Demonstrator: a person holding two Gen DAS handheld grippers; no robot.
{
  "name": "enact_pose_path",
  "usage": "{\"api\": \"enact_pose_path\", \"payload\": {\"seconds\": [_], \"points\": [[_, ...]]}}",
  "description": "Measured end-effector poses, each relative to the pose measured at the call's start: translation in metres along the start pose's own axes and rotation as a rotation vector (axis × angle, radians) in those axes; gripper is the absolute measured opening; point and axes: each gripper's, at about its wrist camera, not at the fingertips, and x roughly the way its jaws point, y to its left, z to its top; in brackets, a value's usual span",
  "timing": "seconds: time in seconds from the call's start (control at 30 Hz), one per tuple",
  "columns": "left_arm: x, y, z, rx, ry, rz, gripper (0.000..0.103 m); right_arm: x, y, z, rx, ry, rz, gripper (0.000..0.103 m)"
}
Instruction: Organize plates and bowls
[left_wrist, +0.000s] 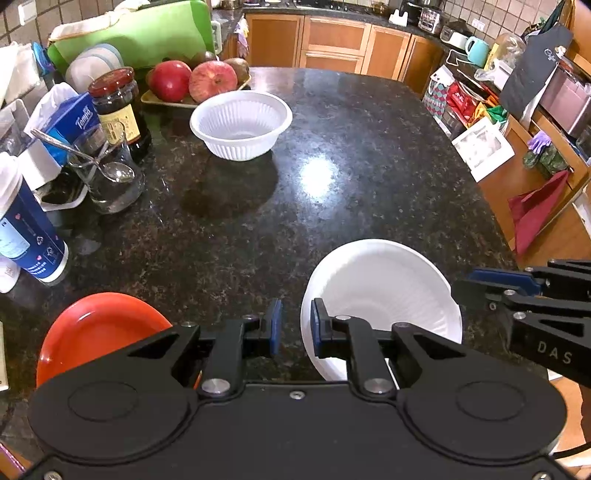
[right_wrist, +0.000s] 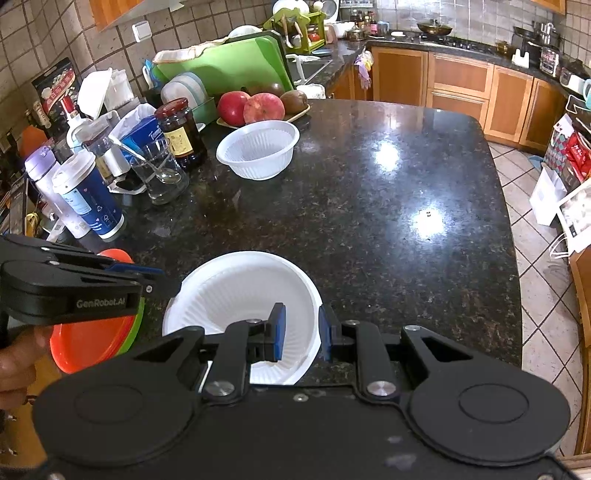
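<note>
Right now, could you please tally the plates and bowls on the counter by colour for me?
White bowls: 2, the far bowl and the near bowl
Orange plates: 1
Green plates: 1, under the orange plate, only its edge showing
Total: 4

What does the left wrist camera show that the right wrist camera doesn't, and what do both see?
Only the left wrist view: a dark red cloth hanging at the right.

Only the right wrist view: a green plate edge under the orange plastic plate, a lilac-capped bottle, tiled floor.

Both: the ribbed white plastic bowl, the near white bowl, the dark-sauce jar, red apples, both grippers.
</note>
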Motion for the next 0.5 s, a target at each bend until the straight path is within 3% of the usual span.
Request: {"api": "enact_pose_path", "payload": {"seconds": [0.27, 0.5], "points": [[-0.014, -0.005, 0.0, 0.014, -0.038, 0.001, 0.023, -0.012, 0.0, 0.003, -0.003, -0.038, 0.011, 0.022], [-0.026, -0.002, 0.017, -0.002, -0.127, 0.042, 0.023, -0.033, -0.007, 0.027, -0.001, -0.141, 0.015, 0.023]]}}
